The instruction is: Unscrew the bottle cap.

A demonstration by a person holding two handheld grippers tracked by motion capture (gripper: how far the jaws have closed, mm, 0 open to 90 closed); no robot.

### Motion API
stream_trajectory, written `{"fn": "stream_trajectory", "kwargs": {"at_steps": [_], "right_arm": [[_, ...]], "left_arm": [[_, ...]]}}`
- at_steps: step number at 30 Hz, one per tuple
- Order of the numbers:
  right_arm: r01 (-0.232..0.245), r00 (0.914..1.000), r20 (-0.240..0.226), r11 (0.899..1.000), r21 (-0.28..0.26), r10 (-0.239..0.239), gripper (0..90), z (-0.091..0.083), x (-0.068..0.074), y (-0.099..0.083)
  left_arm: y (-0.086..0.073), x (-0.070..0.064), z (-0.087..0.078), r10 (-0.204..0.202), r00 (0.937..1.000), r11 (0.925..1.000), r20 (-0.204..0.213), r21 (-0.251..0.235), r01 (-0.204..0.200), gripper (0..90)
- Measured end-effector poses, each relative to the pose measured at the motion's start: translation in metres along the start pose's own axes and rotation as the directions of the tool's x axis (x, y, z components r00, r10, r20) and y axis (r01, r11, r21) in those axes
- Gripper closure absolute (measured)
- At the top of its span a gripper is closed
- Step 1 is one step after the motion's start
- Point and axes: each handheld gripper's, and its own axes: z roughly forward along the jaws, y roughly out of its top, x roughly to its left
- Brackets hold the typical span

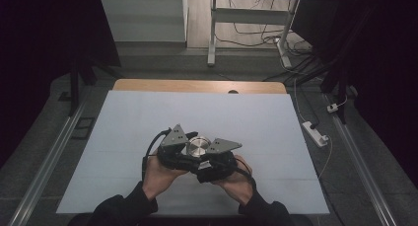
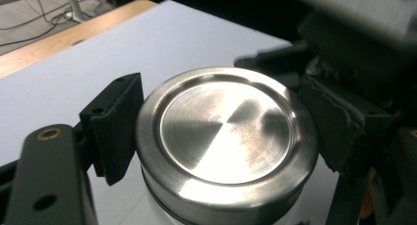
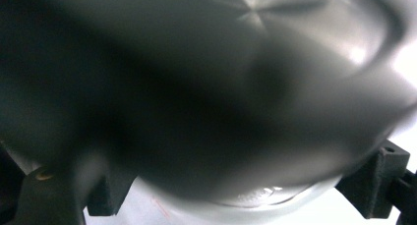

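A steel-lidded jar (image 1: 198, 147) stands on the white table (image 1: 123, 152), near the front middle, between both hands. The left claw (image 2: 223, 136) is clamped on the lid (image 2: 226, 131), pads touching either side. The right claw (image 3: 246, 195) sits low at the jar's glass body (view badly blurred); whether it grips, I cannot tell.
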Motion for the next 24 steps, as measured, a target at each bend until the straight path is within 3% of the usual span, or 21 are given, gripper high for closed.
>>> {"fn": "stream_trajectory", "kwargs": {"at_steps": [4,7,8,11,14,16,21,24], "right_arm": [[-0.002,0.9996,-0.028,1.000,-0.020,0.002,15.2,-0.001,-0.001,0.000],[0.005,0.9993,-0.036,1.000,-0.026,-0.006,15.2,-0.004,-0.002,0.001],[0.003,0.9993,-0.037,1.000,-0.024,-0.004,15.2,-0.005,-0.003,0.001],[0.005,0.9989,-0.046,1.000,-0.030,-0.007,15.2,-0.006,-0.006,0.000],[0.015,0.9983,-0.055,0.999,-0.031,-0.016,15.2,-0.006,-0.006,0.000],[0.023,0.9979,-0.059,0.999,-0.029,-0.024,15.2,-0.006,-0.005,0.000],[0.047,0.9964,-0.069,0.999,-0.026,-0.049,15.2,-0.005,-0.001,0.000],[0.055,0.9957,-0.074,0.998,-0.019,-0.056,15.2,-0.003,0.001,0.000]], "left_arm": [[0.002,0.009,-0.004,0.007,0.9975,1.0000,0.070,0.000,-0.007,16.5],[0.003,0.018,-0.014,0.023,0.9910,0.9990,0.132,-0.041,-0.017,17.2],[0.004,0.021,-0.017,0.022,0.9896,0.9989,0.142,-0.043,-0.016,20.1],[0.005,0.024,-0.022,0.037,0.9860,0.9986,0.163,-0.043,-0.031,17.0],[0.007,0.026,-0.025,0.065,0.9805,0.9978,0.185,-0.022,-0.062,13.0],[0.006,0.027,-0.018,0.069,0.9716,0.9968,0.226,0.024,-0.076,11.6],[0.002,0.025,-0.006,0.065,0.9671,0.9938,0.246,0.072,-0.085,10.0],[0.000,0.023,0.000,0.082,0.9665,0.9897,0.243,0.095,-0.107,16.0]]}}
